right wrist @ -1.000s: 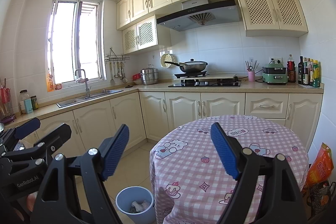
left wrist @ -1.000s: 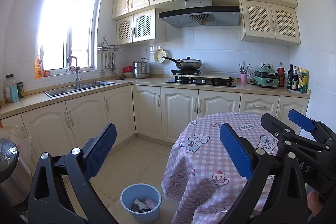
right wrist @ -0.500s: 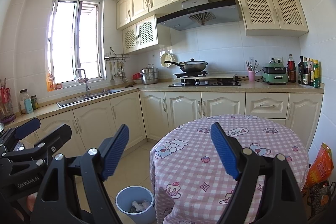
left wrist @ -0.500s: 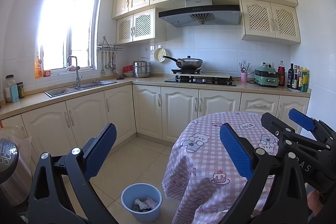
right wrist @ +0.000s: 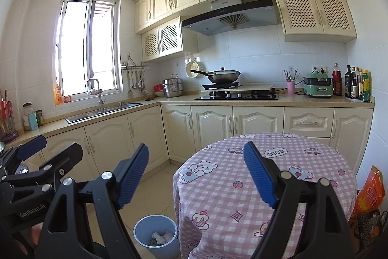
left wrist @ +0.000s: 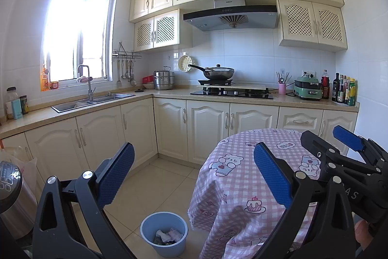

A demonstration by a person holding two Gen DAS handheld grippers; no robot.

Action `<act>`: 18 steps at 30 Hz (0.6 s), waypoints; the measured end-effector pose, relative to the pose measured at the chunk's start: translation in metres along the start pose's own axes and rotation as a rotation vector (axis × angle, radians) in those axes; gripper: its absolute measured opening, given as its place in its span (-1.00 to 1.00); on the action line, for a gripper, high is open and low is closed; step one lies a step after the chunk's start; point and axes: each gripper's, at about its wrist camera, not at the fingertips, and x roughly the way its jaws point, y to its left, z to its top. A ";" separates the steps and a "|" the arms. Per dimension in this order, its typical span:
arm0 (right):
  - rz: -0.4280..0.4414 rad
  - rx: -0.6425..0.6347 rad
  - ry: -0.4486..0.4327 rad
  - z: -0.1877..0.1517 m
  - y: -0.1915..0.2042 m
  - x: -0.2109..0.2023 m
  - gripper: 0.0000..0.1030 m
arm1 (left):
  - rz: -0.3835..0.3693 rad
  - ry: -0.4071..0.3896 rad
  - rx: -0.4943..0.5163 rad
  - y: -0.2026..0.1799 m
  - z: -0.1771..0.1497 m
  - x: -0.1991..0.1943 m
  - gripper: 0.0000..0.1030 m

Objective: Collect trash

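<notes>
A light blue trash bin (left wrist: pixel 164 232) (right wrist: pixel 156 233) stands on the tiled floor beside the round table (left wrist: pixel 245 176) (right wrist: pixel 298 162). Crumpled white paper (left wrist: pixel 169 234) (right wrist: pixel 158 237) lies inside the bin. My left gripper (left wrist: pixel 194 162) is held level above the floor with its blue pads wide apart and nothing between them. My right gripper (right wrist: pixel 195 160) is open as well, empty, over the table's near left edge. Each gripper shows in the other's view, the right gripper (left wrist: pixel 344 149) at the right and the left gripper (right wrist: pixel 34 157) at the left.
The pink checked tablecloth shows nothing on it. Cream cabinets (left wrist: pixel 208 130), a sink (left wrist: pixel 92 101) and a stove with a wok (left wrist: pixel 218 73) line the walls. A steel appliance (left wrist: pixel 12 196) stands at the left, an orange bag (right wrist: pixel 369 188) at the table's right.
</notes>
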 end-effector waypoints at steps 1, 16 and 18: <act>0.000 0.000 0.000 0.000 0.000 0.000 0.54 | 0.001 0.001 0.000 0.000 0.000 0.000 0.85; 0.004 -0.001 0.007 -0.001 -0.001 0.006 0.54 | 0.002 0.009 0.001 0.000 0.000 0.000 0.85; 0.004 -0.002 0.007 -0.001 -0.001 0.007 0.54 | 0.003 0.009 0.000 0.000 0.000 0.000 0.85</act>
